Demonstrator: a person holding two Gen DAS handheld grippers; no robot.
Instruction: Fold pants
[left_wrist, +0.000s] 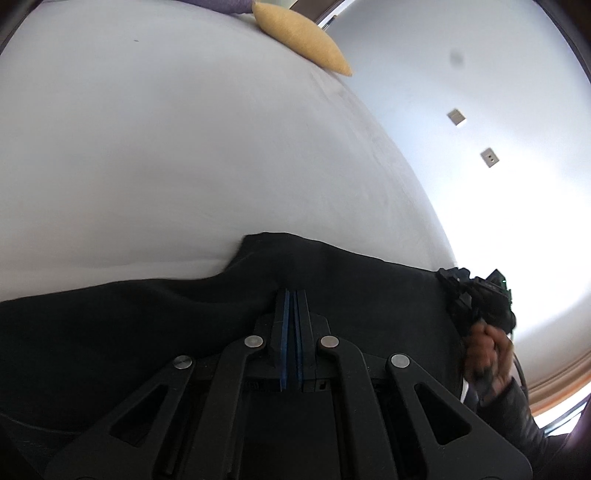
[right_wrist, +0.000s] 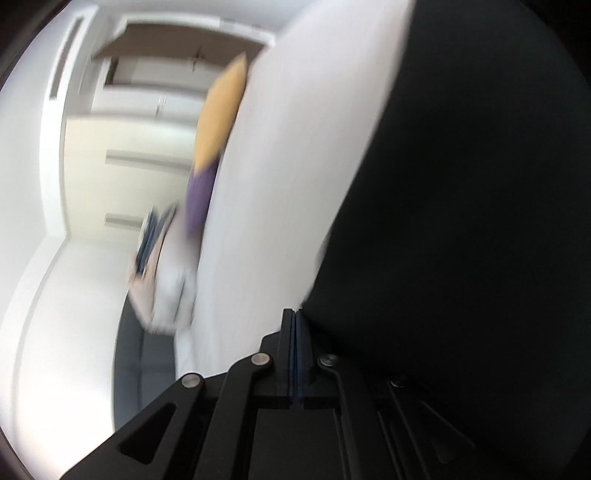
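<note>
Black pants (left_wrist: 147, 325) lie spread across the near part of a white bed (left_wrist: 166, 147). My left gripper (left_wrist: 291, 293) is shut, and the cloth bunches up at its blue pads. At the right edge of the pants a hand (left_wrist: 487, 350) holds my right gripper (left_wrist: 454, 280) against the cloth. The right wrist view is tilted and blurred. There my right gripper (right_wrist: 294, 314) is shut, and the pants (right_wrist: 461, 221) hang from its tip and fill the right side. The cloth hides what lies beneath it.
A yellow pillow (left_wrist: 303, 40) and a purple one (left_wrist: 236, 4) sit at the bed's far end. Both show blurred in the right wrist view, yellow pillow (right_wrist: 221, 114) and purple pillow (right_wrist: 199, 199). A white wall with outlets (left_wrist: 489, 157) runs beside the bed. A pale cupboard (right_wrist: 129, 129) stands beyond.
</note>
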